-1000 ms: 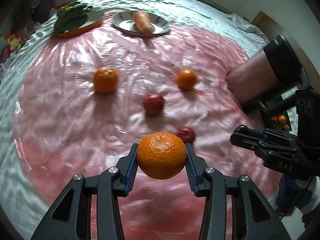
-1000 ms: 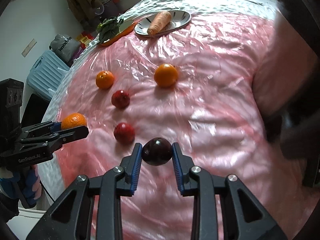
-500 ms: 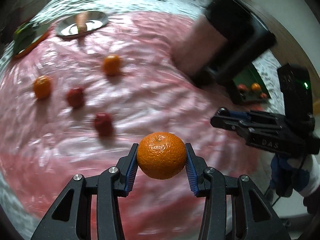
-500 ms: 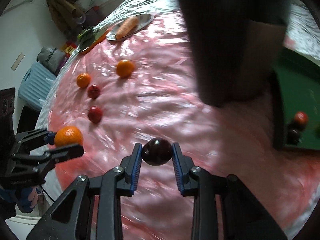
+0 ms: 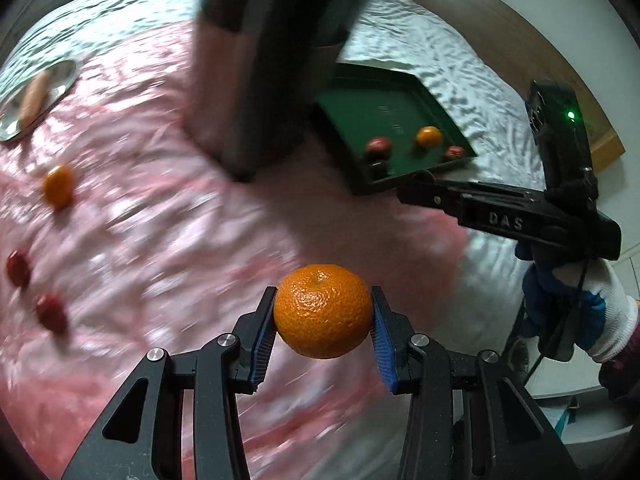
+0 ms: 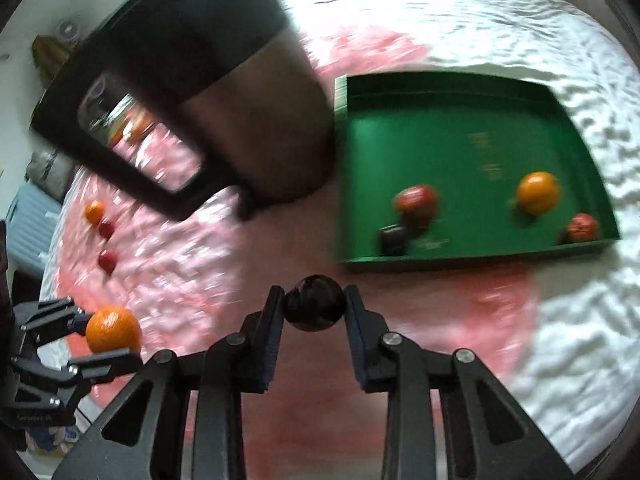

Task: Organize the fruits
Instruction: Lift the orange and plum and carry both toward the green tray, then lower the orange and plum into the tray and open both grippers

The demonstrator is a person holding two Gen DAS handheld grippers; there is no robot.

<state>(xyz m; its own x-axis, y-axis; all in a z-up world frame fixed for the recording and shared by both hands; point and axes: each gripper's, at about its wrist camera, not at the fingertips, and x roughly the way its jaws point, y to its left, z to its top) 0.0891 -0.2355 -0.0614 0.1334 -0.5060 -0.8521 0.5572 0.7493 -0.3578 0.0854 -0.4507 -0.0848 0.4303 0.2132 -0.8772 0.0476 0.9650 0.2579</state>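
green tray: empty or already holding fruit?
Holding fruit. The green tray contains an orange, two red fruits and a dark one; most of its floor is bare.

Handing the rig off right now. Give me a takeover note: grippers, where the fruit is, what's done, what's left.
Left gripper: shut on an orange, held above the pink sheet.
Right gripper: shut on a dark plum, just short of the green tray.
Done: four fruits lie in the tray, among them an orange one and a red one.
Left: drop both held fruits in the tray, then fetch the loose orange and two red fruits from the sheet.
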